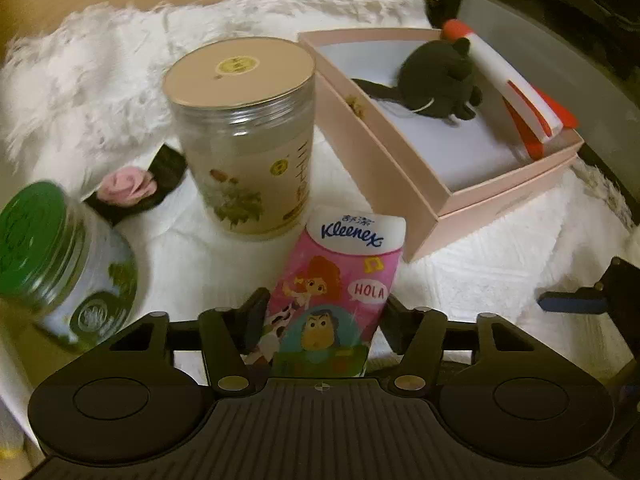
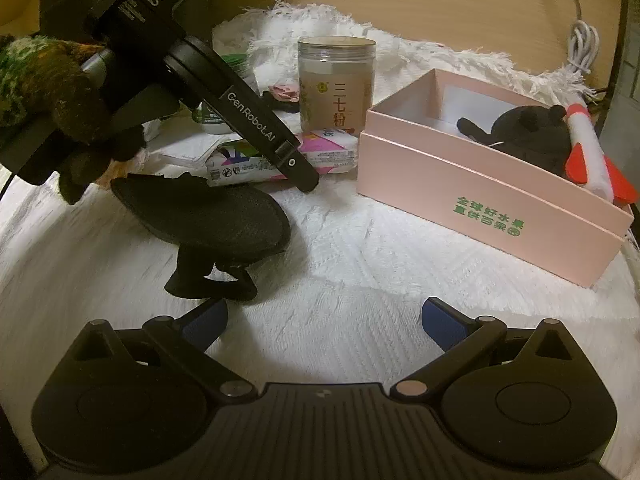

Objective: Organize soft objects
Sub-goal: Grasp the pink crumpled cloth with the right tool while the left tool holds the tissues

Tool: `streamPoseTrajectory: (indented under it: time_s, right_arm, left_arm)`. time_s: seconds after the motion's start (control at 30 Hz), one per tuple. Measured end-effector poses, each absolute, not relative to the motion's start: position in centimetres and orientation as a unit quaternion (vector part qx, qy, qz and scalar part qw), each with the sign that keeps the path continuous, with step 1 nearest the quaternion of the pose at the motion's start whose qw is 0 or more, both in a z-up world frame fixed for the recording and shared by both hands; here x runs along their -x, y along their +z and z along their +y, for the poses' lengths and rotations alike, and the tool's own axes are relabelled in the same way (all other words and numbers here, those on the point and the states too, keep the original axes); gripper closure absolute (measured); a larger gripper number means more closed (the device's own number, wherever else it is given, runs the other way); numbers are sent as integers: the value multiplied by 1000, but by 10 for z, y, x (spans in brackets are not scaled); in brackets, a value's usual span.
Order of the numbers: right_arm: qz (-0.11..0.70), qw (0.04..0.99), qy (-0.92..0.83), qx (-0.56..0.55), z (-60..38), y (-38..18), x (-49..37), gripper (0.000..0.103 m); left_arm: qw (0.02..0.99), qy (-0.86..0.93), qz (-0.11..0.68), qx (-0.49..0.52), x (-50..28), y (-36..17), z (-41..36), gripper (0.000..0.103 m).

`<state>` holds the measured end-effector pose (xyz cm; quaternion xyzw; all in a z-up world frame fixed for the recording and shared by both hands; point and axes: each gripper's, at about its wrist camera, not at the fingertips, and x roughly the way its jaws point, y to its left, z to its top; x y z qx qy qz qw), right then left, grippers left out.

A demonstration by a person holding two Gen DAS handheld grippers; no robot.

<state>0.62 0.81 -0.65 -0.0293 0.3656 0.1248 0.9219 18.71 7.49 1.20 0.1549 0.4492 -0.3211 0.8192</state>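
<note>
White fluffy cloth [image 1: 480, 288]: covers the table surface under everything, long fringe along its far edge; a tan wall stands behind.
Pink rectangular cardboard box [image 1: 404, 184]: open, lies right of centre on the cloth, seated in a second pink shell of the same shape.
Box contents: a black plush animal toy [image 1: 438, 80] lies inside near the far end; a white-and-red soft rocket toy [image 1: 508, 80] leans across the box's far right wall, touching the plush.
Clear plastic jar with a beige lid [image 1: 244, 136]: upright, just left of the box, directly beyond the tissue pack.
Green-lidded glass jar [image 1: 60, 264]: at the left edge, blurred.
Pink fabric rose on dark leaves [image 1: 128, 186]: lies on the cloth between the two jars.
Pink Kleenex tissue pack with cartoon print [image 1: 340, 300]: pinched between the left gripper's [image 1: 320, 320] black fingers, pointing toward the beige-lidded jar and the box's near corner.
Right gripper [image 2: 324, 320]: blue-padded fingers spread wide, nothing between them, above bare cloth.
Right view only: green lettering on the box's near side [image 2: 490, 216]; the left gripper's body and the person's gloved hand [image 2: 52, 96] block the green-lidded jar; the pack [image 2: 280, 158] lies low by the cloth.
Left view only: the pack's printed face and the rose in full.
</note>
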Motion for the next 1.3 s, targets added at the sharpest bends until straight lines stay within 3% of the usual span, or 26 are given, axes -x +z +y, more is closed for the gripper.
streamPoseTrajectory:
  time_s: [0.17, 0.47, 0.7, 0.97, 1.17, 1.3]
  right_arm:
    - [373, 917, 136, 33, 5, -4, -8, 0]
    - [338, 928, 156, 33, 3, 47, -21, 0]
    - [321, 904, 279, 42, 90, 84, -65, 0]
    - [281, 829, 463, 136, 156, 123, -41, 0]
    - [320, 870, 346, 144, 185, 100, -87, 1]
    - [366, 859, 330, 142, 214, 62, -123, 16]
  left_arm:
    - [831, -304, 453, -113, -176, 20, 88, 50]
    - [890, -178, 407, 101, -89, 59, 200, 50]
    - [896, -3, 399, 193, -26, 56, 311, 50]
    - [890, 76, 379, 240, 25, 58, 365, 50]
    - [872, 72, 384, 294, 33, 34, 378, 50]
    - [869, 60, 390, 298, 30, 24, 375, 50]
